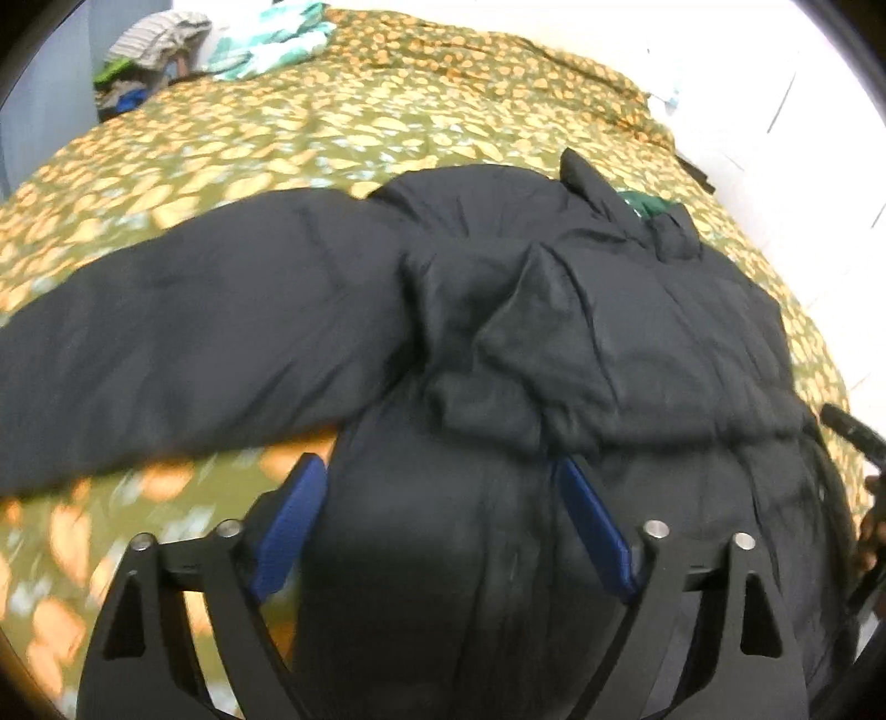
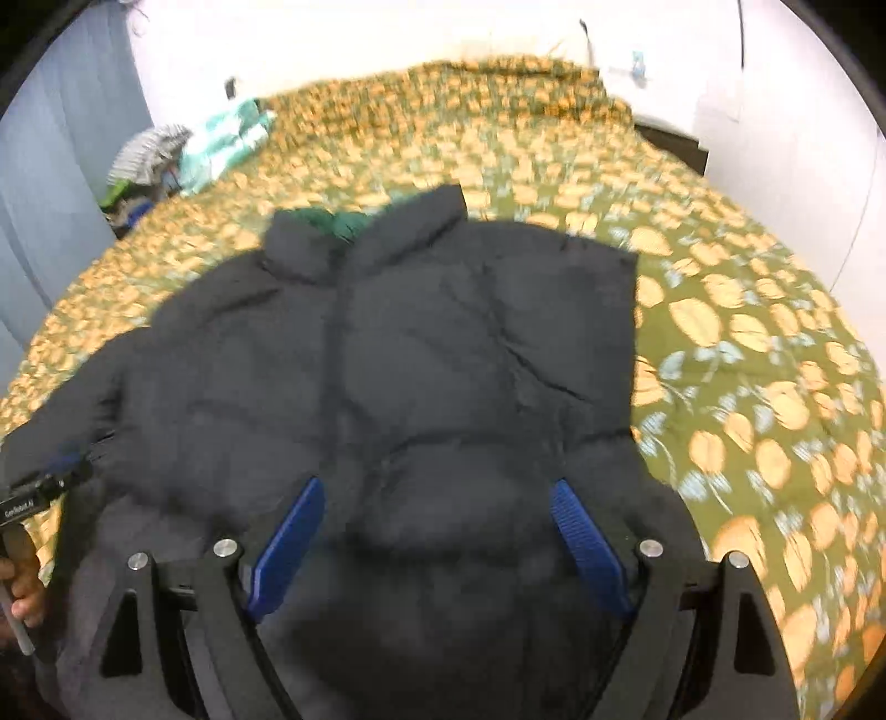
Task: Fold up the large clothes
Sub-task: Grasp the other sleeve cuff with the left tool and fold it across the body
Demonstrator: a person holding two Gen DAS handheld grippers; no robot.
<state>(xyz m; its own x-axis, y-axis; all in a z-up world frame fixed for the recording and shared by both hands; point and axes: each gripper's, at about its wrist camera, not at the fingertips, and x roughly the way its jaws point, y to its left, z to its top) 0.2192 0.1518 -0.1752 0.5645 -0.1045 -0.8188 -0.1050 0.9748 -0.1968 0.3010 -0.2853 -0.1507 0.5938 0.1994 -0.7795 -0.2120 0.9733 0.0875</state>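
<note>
Black padded jacket [image 2: 443,360] lies centre frame on the patterned bed [image 2: 720,332] — collar at top, one sleeve out to left, the other apparently folded across. Left gripper [image 1: 437,531] and right gripper [image 2: 437,543] — jaws apart, empty.

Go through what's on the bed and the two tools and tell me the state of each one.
Black jacket: flat on the bed, front up; one sleeve folded across the chest, other sleeve stretched out.
Left tool: open, holding nothing.
Right tool: open, holding nothing.
Bedspread: spread out, slightly wrinkled.
Clothes pile: unfolded heap in the far corner.
</note>
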